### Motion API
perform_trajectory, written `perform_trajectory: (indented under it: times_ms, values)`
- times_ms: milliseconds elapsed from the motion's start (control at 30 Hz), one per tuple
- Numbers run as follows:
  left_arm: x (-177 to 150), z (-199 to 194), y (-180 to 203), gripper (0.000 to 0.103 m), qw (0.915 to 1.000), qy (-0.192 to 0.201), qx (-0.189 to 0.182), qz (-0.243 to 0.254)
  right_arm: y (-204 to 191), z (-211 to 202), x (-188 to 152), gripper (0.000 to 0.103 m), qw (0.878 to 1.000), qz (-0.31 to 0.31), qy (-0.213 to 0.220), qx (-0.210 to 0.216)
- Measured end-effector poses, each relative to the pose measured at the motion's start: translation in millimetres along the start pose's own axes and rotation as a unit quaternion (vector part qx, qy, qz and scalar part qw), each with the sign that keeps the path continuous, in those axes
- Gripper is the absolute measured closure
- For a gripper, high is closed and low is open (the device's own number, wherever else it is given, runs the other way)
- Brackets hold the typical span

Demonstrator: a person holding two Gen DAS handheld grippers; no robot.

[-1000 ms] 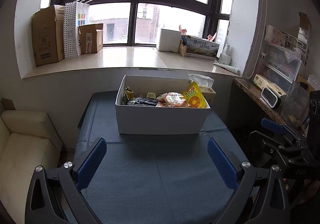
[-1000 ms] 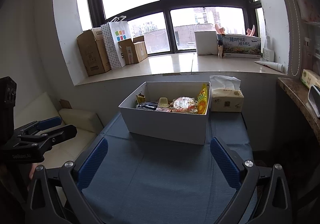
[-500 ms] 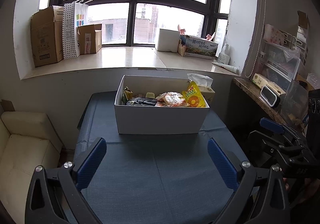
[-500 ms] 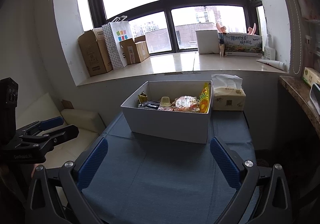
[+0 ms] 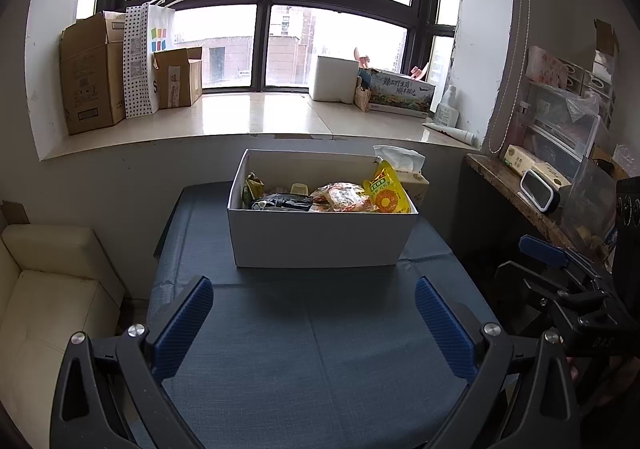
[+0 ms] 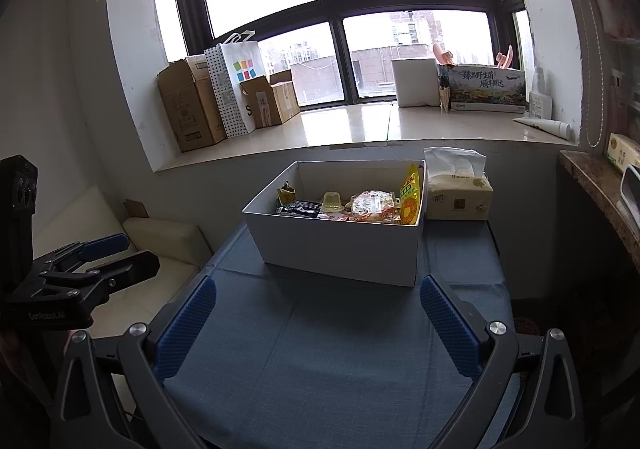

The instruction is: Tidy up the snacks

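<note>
My left hand-held gripper [image 5: 312, 323] and right hand-held gripper [image 6: 318, 321] both hang wide open and empty over the bench [image 5: 320, 349], facing the white box [image 5: 320, 237] of snacks, where I'd judge the yellow packet [image 5: 386, 195] light, crinkly and slippery, best pinched by its upright top edge.

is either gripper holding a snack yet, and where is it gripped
Nothing is held. The left gripper and right gripper are both open, short of the white box.
</note>
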State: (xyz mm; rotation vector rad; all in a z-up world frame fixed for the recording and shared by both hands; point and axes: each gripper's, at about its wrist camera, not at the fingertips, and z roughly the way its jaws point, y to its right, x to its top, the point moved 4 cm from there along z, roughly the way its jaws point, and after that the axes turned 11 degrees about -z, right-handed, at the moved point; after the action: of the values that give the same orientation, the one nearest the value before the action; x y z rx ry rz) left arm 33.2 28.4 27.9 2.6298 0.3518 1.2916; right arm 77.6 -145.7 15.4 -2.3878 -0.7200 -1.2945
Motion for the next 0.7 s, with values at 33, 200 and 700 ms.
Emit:
perform_trajectory:
  times_ms: [33, 200, 700]
  values:
    - [-0.3, -0.1, -0.2, 0.000, 1.0000, 0.000, 0.000, 0.000, -0.3, 0.1, -0.1, 0.000, 1.000, 0.000, 0.000, 0.001]
    - [-0.9, -0.1, -0.2, 0.000, 1.0000, -0.001, 0.000, 0.001, -1.1, 0.2, -0.2, 0.000, 1.000, -0.001, 0.000, 0.002]
    - [-1.4, 0.3, 0.5, 0.000, 1.0000, -0.003, -0.001, 0.002, -1.8, 1.8, -1.1, 0.000, 1.000, -0.003, -0.001, 0.003]
